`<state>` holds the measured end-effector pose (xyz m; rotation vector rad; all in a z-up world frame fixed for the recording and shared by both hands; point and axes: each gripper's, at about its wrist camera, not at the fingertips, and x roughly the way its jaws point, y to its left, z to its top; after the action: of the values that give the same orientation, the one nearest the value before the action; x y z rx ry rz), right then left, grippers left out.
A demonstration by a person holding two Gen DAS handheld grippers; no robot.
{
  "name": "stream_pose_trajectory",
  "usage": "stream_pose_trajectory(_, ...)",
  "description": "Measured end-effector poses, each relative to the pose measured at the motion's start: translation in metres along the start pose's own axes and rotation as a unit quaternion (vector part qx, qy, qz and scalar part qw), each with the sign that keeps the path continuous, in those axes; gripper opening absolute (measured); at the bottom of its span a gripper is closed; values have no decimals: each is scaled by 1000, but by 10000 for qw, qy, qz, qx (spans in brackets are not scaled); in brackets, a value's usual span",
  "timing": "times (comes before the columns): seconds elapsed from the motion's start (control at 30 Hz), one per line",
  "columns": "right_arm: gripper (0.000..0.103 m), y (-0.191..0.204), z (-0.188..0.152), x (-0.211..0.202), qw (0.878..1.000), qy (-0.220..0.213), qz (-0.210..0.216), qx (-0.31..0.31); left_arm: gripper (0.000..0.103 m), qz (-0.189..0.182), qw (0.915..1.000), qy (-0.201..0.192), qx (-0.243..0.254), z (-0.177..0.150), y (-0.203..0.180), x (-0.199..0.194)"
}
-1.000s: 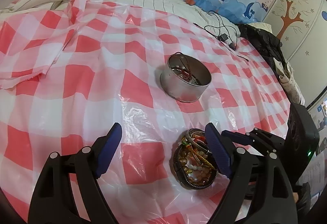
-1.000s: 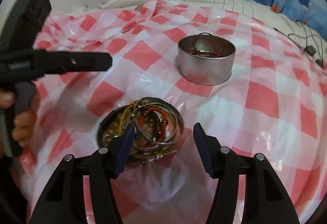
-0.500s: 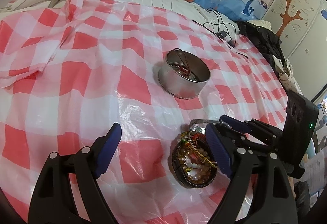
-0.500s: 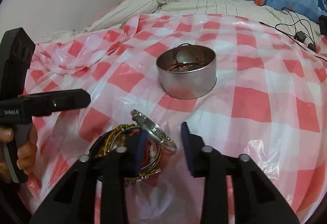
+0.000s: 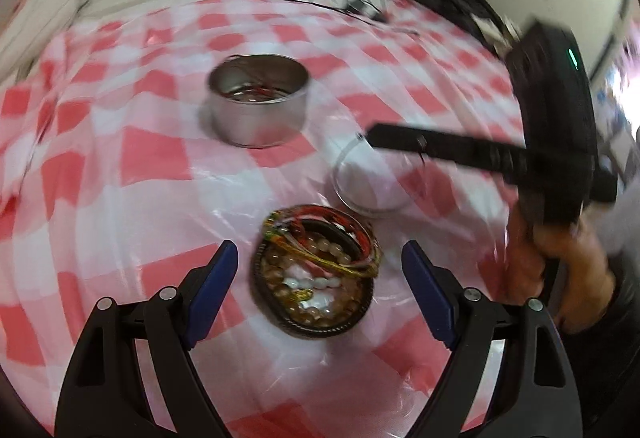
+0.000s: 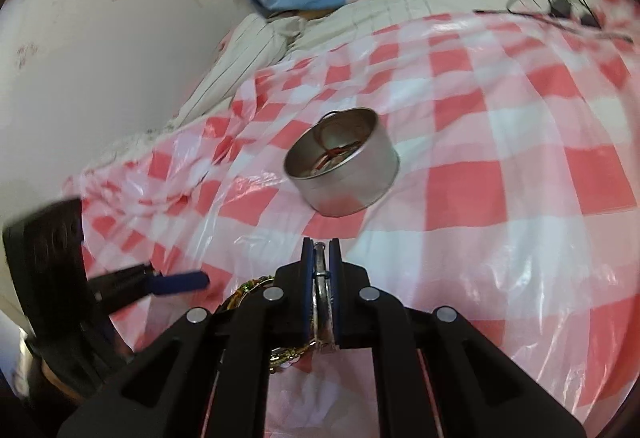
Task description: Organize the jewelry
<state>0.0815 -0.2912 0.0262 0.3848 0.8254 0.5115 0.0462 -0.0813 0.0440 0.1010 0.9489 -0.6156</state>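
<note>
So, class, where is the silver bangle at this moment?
The silver bangle is clamped in the right gripper, lifted just right of the jewelry dish, nearer than the metal tin.

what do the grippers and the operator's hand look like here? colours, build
Both are alike: the left gripper and right gripper have matte black linkage arms with silver round pivot pins and dark blue finger pads. The right one's black body carries a small green light. Bare right hand, grey sleeve.
</note>
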Motion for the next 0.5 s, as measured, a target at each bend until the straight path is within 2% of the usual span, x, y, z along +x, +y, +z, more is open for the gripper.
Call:
stream_pose_trajectory(0.13, 8, -8, 0, 2, 9998, 59, -48, 165, 80, 62, 9998, 51, 163, -2, -6, 5)
stream_pose_trajectory(0.3, 8, -12, -2, 4, 9996, 124, -58, 234, 78, -138, 9990, 85, -411, -1, 9, 14)
stream_pose_trajectory(0.37, 8, -14, -2, 6, 9995, 151, -67, 269, 69, -163, 9979, 2, -632, 0, 16, 15)
stream_pose_trajectory(0.4, 8, -15, -3, 6, 9994, 161, -64, 290, 60, -157, 9975, -27, -693, 0, 19, 16)
stream_pose_trajectory(0.43, 8, -16, -3, 6, 9993, 174, -67, 313, 55, -157, 9969, -47, -774, 1, 22, 17)
stream_pose_trajectory(0.5, 11, -17, -3, 7, 9993, 179, -90, 330, 34, -110, 9963, -62, -850, 3, 27, 21)
